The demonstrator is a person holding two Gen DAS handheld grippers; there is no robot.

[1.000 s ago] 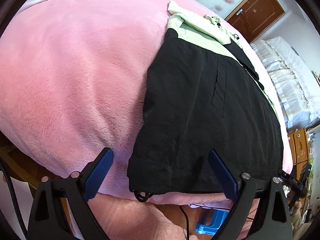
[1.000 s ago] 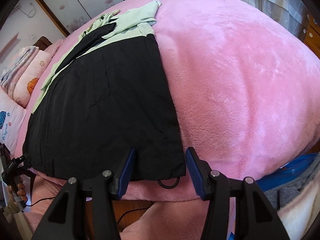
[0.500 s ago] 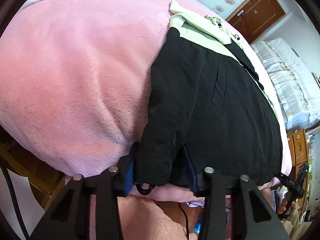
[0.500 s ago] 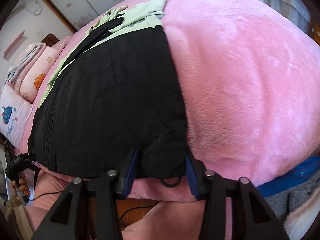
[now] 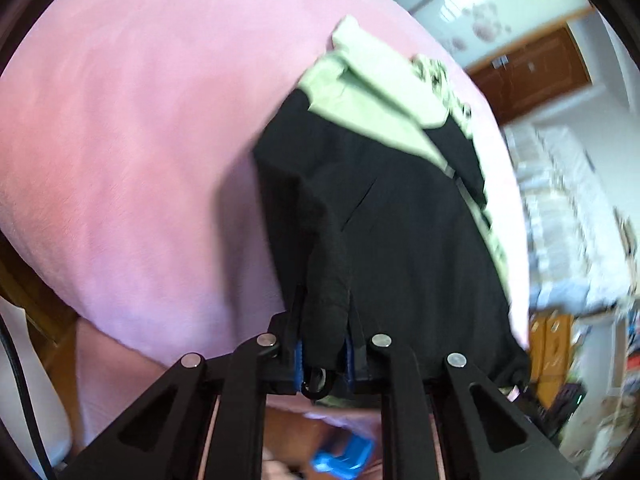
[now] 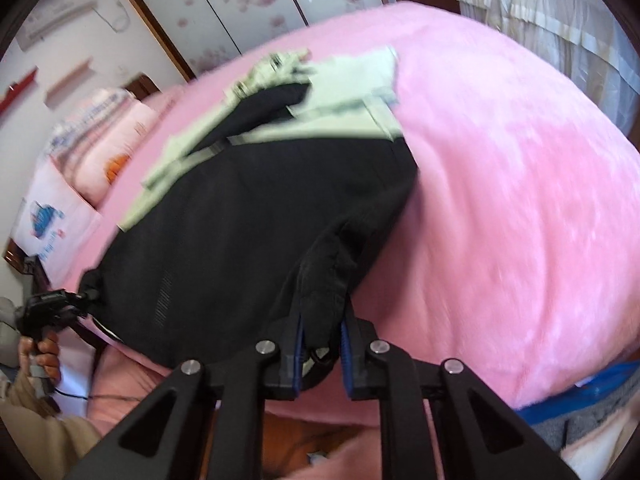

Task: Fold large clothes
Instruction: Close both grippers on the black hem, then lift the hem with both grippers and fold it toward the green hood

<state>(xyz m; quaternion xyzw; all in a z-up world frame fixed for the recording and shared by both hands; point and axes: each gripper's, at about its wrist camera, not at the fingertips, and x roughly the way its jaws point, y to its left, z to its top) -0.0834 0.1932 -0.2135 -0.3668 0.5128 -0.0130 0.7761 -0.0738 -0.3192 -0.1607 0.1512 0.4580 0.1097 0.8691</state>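
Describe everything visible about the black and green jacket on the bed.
The jacket is mostly black, of a thin matte woven-looking fabric, with pale green panels and hood at the far end. It lies spread on a pink plush blanket. Its near hem is bunched and raised at both corners: the left claw and right claw are closing on pinched folds there. A black drawcord loop hangs below the hem.

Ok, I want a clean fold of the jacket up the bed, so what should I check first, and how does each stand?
1. Left gripper has the hem: ok, jaws closing on bunched black fabric.
2. Right gripper has the hem: ok, jaws closing on fabric.
3. Both near corners of the jacket held: ok.
4. Drawcord loop free of fingers: cannot tell.
5. Green collar end lying flat: not ok, rumpled.
6. Pink blanket ahead bare: ok.
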